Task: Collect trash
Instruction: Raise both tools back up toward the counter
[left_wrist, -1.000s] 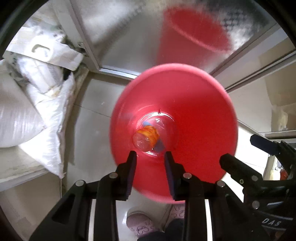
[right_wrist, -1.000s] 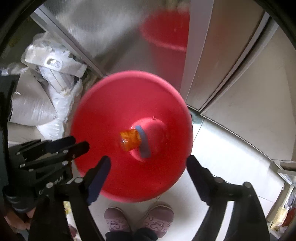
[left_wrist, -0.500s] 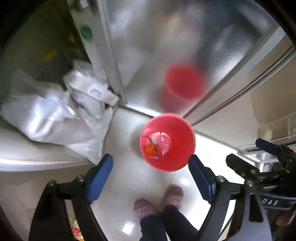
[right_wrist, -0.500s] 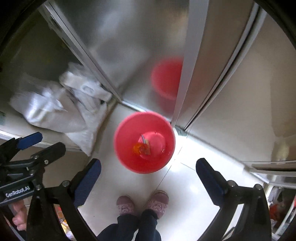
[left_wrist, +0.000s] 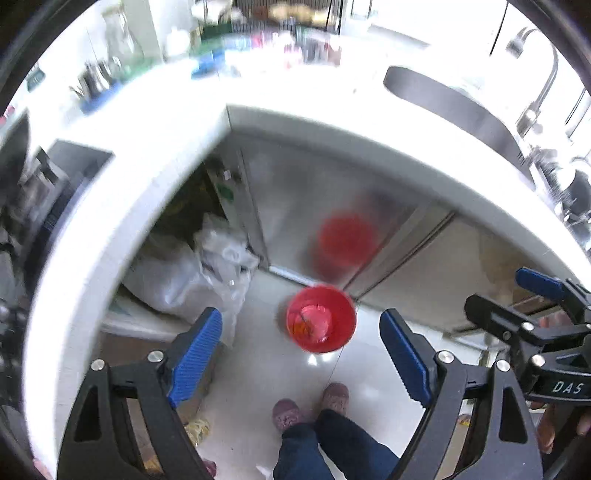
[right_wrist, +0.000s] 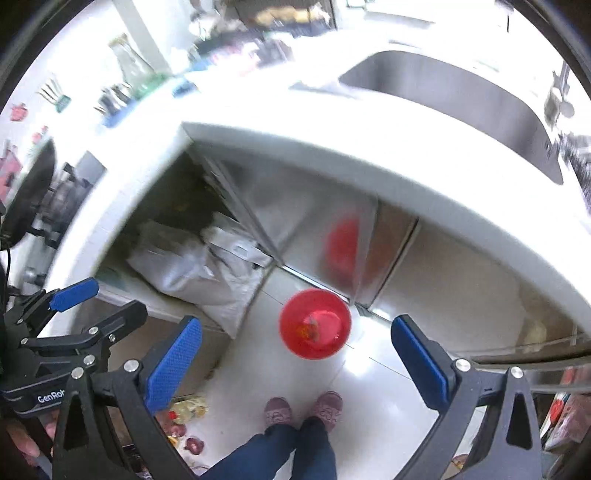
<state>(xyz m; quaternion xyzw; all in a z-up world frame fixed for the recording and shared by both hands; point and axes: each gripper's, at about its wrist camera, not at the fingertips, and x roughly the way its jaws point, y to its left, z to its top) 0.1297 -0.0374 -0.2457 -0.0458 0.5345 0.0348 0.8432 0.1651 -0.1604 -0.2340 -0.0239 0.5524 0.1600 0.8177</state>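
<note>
Glossy red plastic bucket (left_wrist: 320, 319), brushed-metal cabinet doors (left_wrist: 291, 206), seemingly tiled glossy floor (left_wrist: 258, 369)

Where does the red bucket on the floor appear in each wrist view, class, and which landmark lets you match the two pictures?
Left wrist view: the red bucket sits right of centre, low, on the pale floor below the counter.
Right wrist view: the red bucket sits near centre, low, on the same floor.
Shared landmark: the bucket's red reflection in the steel cabinet door just above it.
</note>
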